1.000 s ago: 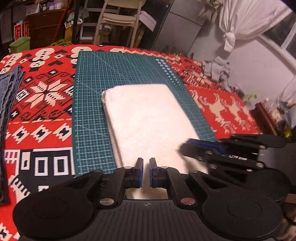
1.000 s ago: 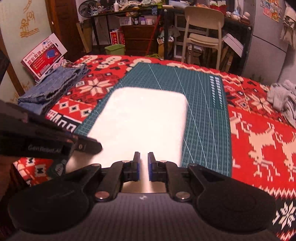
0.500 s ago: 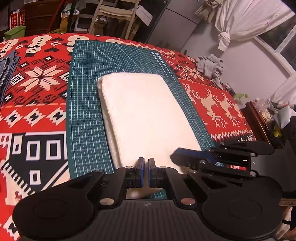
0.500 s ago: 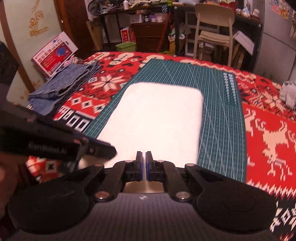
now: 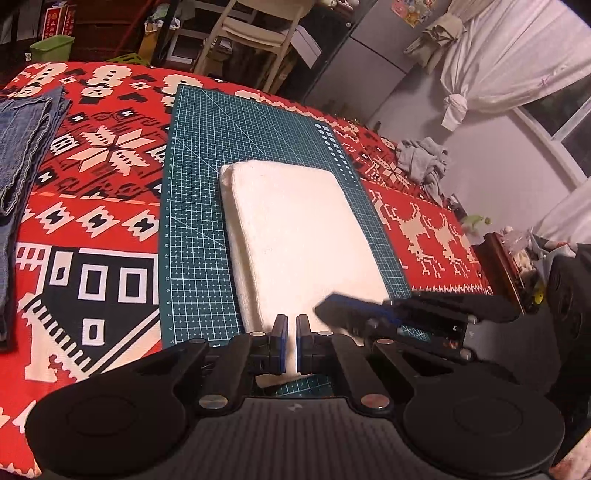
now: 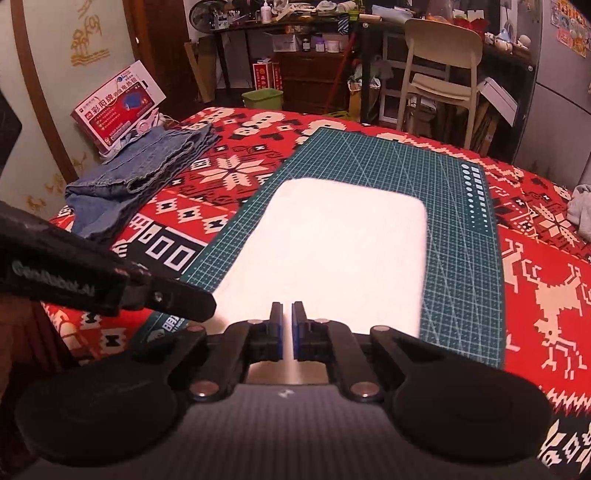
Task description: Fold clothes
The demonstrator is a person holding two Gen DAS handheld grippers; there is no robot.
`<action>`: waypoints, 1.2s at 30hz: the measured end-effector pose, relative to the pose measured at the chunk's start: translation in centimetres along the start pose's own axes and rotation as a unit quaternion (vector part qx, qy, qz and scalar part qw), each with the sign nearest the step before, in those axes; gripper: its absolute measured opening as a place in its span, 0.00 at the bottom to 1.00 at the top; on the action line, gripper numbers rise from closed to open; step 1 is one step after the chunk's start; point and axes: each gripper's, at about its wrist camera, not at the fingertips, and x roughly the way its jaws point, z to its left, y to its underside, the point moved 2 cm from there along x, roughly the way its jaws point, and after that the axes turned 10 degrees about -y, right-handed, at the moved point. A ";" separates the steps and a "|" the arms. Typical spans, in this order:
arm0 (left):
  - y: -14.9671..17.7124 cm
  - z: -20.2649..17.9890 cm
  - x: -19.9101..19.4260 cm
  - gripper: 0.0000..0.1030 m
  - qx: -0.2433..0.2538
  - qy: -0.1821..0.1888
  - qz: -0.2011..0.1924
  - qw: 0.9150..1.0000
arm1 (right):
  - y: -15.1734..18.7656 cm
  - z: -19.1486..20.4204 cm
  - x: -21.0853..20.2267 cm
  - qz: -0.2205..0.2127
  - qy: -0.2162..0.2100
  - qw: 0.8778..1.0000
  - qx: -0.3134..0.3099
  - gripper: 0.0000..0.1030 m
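both claws have eased slightly apart over the white folded towel (image 5: 303,236) on the green mat (image 5: 199,206), grasping nothing.

The left wrist camera sat low at the near edge of the green cutting mat (image 5: 199,206), looking forward and slightly rightward along its own fingers toward the curtained window (image 5: 517,62). The right wrist camera sat beside it at similar closeness, facing forward and slightly leftward toward the cluttered desk (image 6: 295,26). Both views shared the mat, the folded white towel (image 5: 299,236), the red patterned cloth (image 6: 546,288) and the chair (image 6: 439,66).
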 end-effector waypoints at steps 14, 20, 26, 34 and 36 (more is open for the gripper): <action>0.4 -2.0 1.4 0.02 0.025 0.007 0.005 1.000 | 0.9 -1.9 -2.8 -0.009 0.029 0.999 0.028 0.06; 1.5 -2.0 1.8 0.02 0.040 -0.008 0.011 0.999 | 2.1 -3.3 -2.7 0.008 0.047 0.998 0.031 0.06; 2.1 -2.0 0.8 0.02 0.044 -0.011 0.012 0.999 | 4.0 -1.5 -4.2 0.018 0.042 0.999 0.011 0.06; 2.7 -4.5 -0.5 0.31 0.094 -0.075 -0.006 0.993 | 5.0 -1.8 -7.0 0.011 0.079 0.997 -0.003 0.06; 3.0 -5.3 -0.8 0.37 0.114 -0.094 -0.015 0.989 | 5.1 -2.1 -7.4 0.009 0.090 0.996 -0.001 0.12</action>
